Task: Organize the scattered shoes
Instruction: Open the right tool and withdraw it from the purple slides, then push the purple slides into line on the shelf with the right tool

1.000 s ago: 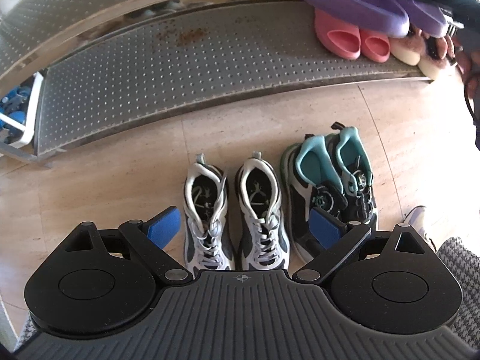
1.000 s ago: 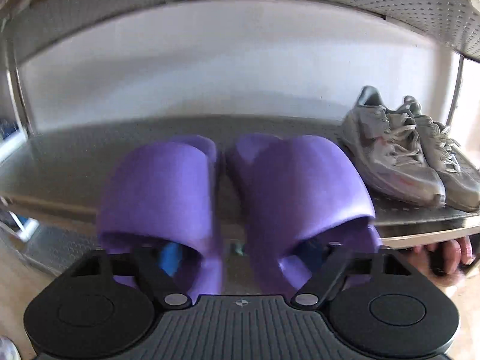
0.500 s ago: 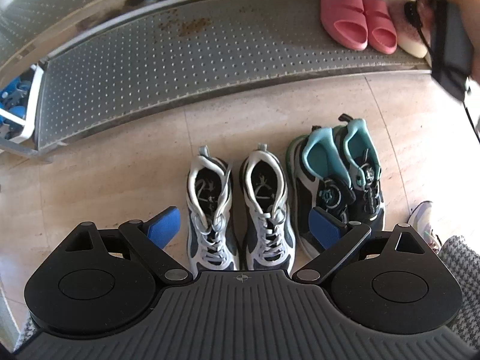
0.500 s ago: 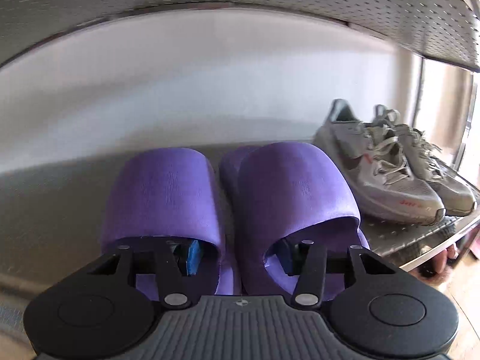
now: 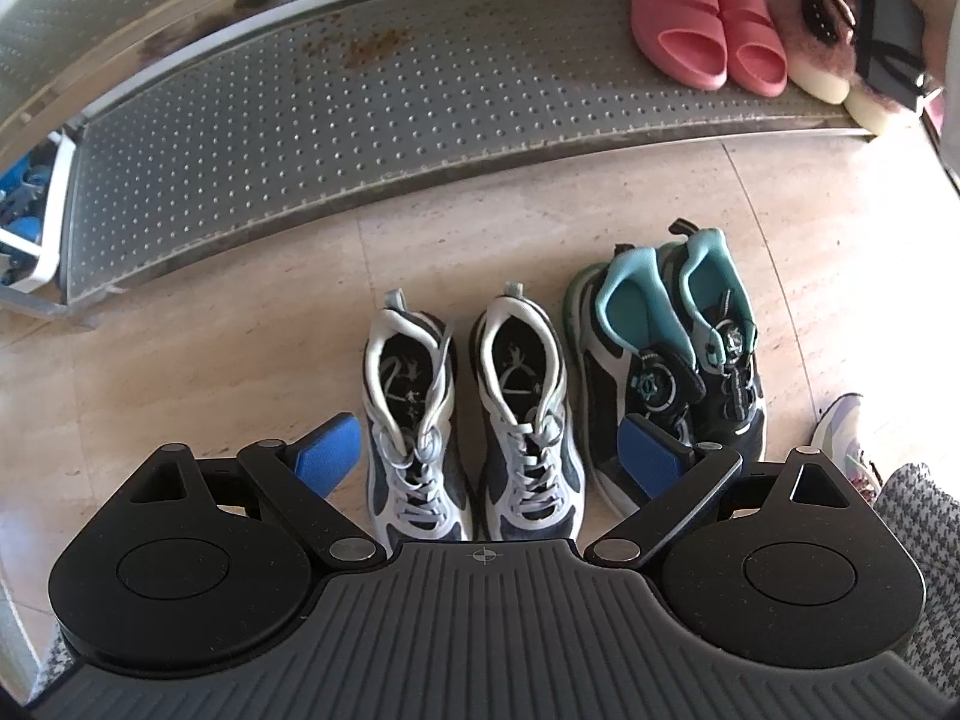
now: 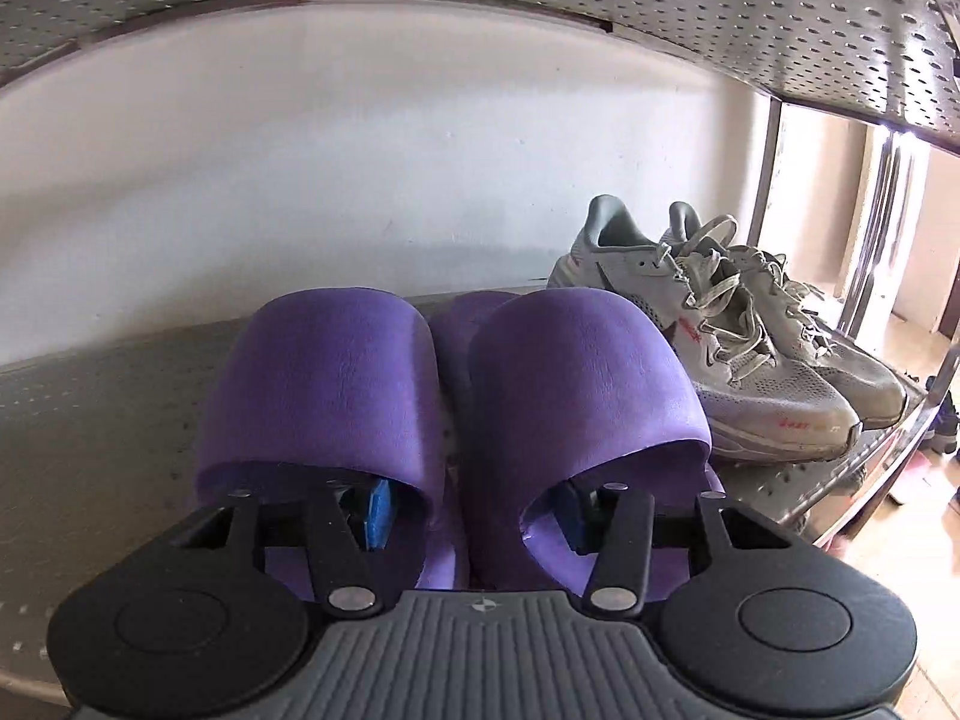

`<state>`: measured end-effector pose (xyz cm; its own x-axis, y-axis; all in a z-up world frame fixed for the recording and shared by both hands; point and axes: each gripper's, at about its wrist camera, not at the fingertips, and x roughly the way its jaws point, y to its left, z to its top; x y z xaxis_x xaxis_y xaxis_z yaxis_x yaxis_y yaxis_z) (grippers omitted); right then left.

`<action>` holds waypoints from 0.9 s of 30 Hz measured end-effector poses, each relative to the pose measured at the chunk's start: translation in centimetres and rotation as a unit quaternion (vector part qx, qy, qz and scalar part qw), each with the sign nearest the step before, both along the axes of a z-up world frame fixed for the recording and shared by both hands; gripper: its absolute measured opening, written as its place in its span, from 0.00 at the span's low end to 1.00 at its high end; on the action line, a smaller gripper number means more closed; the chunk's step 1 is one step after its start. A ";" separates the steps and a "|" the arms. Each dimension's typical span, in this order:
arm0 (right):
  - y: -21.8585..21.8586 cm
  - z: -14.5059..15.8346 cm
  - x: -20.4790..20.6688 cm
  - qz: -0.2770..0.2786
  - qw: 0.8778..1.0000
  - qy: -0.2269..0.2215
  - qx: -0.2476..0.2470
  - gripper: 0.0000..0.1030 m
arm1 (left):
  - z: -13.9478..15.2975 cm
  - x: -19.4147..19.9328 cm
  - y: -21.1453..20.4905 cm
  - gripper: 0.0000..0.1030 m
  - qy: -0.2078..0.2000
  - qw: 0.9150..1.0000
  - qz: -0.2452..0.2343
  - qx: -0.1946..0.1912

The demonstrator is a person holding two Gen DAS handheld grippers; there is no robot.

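We see the matte purple slides sitting mid-frame, our right gripper opening with a finger inside each; left gripper gapes wide, empty

Purple slides: pair, smooth wide straps, side by side and touching, flat on the perforated metal shelf, toes toward the far wall. Grey trainers: laced pair just right of the slides on the same shelf, heels toward the wall.

Floor, near the rack: white-and-navy trainers, pair parallel, upright, heels toward the rack. Teal-lined black trainers just right of them, pressed together. Pink slides on the lowest shelf, far right.
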<state>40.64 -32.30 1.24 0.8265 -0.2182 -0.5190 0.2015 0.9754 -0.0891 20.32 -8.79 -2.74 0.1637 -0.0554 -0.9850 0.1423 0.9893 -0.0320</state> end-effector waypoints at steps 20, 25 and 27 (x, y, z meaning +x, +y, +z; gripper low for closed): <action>-0.2 6.9 -17.3 0.034 0.980 0.131 0.143 0.84 | 3.1 -1.4 3.0 0.93 -0.041 0.999 0.027 -0.010; 0.4 6.3 -17.9 0.084 0.987 0.070 0.118 0.43 | 2.6 -1.6 2.3 0.93 -0.034 0.999 0.021 -0.010; 0.9 5.2 -16.3 0.083 0.985 0.066 0.138 0.39 | 2.4 -1.5 2.1 0.93 -0.030 0.999 0.018 -0.011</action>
